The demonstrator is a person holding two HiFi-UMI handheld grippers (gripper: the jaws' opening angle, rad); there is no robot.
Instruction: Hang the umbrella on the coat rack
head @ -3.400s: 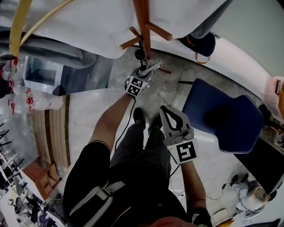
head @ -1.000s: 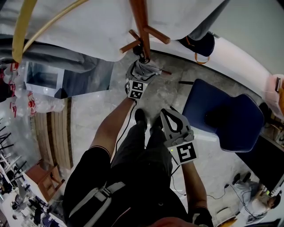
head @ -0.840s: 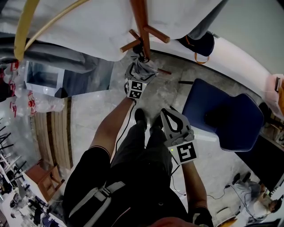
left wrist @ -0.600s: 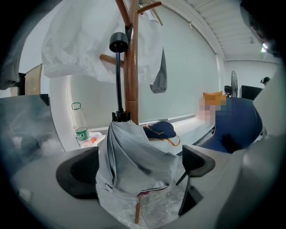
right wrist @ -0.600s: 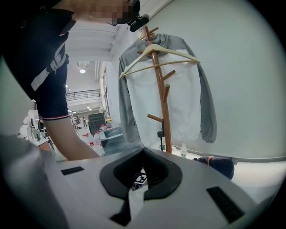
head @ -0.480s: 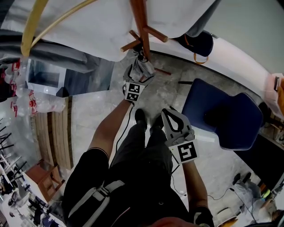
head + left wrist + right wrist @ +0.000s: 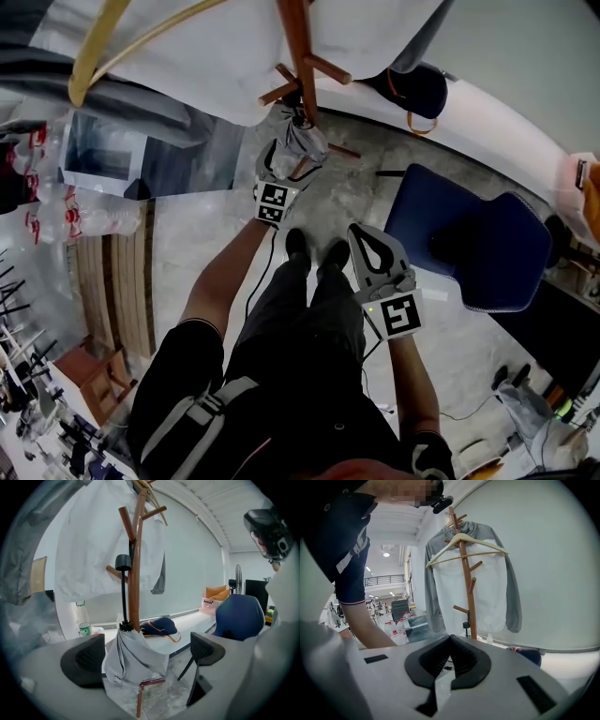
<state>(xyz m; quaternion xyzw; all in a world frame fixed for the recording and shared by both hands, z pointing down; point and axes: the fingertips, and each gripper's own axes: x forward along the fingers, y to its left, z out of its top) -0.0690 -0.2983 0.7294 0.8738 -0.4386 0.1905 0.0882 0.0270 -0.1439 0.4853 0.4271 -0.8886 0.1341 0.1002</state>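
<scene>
Observing grey umbrella (image 7: 133, 660) hanging against coat rack (image 7: 136, 573) pole, sitting between left gripper's (image 7: 146, 656) widely parted jaws, unclamped. Noting right gripper (image 7: 449, 660) pressing jaws together, gripping nothing.

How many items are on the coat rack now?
2: a jacket up top; the umbrella lower down beside the pole. Others may hide behind the jacket.

I can't read a single word or number here. The cube (image 7: 272, 203) on the left gripper (image 7: 147, 656) and the cube (image 7: 400, 316) on the right gripper (image 7: 450, 644) show only black-and-white squares. The bottle (image 7: 83, 623) has a green label too small to read.
</scene>
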